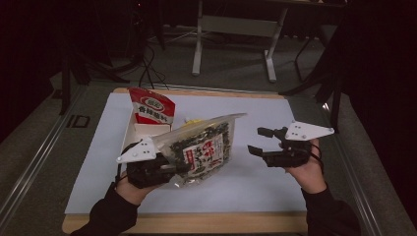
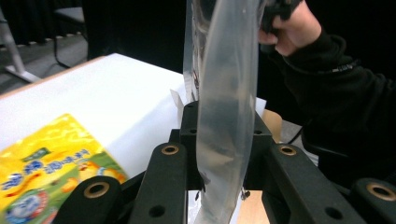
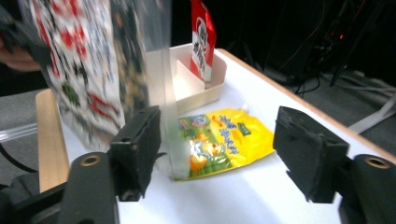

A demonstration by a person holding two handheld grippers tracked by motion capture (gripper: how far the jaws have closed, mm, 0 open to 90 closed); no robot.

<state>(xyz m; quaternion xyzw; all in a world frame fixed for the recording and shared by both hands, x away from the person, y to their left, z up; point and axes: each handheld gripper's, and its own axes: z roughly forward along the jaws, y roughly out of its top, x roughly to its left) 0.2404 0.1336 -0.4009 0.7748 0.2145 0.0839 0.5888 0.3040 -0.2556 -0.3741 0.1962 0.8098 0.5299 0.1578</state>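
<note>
Spanning the middle of the high view, your white-topped table with a pale wooden edge (image 1: 275, 167) carries everything. Next in size is the clear plastic bag printed in dark green, red and white (image 1: 204, 147), which sits just left of centre in that view, lifted off the table and tilted so its sealed edge points to the upper right. Your left gripper (image 1: 169, 169) is clenched on the bag's lower left part; in the left gripper view the clear film (image 2: 224, 116) rises from between the two black jaws, which press on it from both sides.

Behind the bag, in the upper left of the table, stands a white open box with a divider (image 1: 140, 132), and a red and white snack packet (image 1: 151, 105) stands upright in it. A flat yellow pouch with green print (image 3: 219, 140) lies on the table near the box; in the right gripper view it is at centre, partly behind the hanging bag.

Your right gripper (image 1: 258, 142) is at the centre right of the high view, just beside the bag's right edge and apart from it. Its jaws stand wide and released, with nothing between them, and your right hand (image 1: 307, 169) holds it above the table.
</note>
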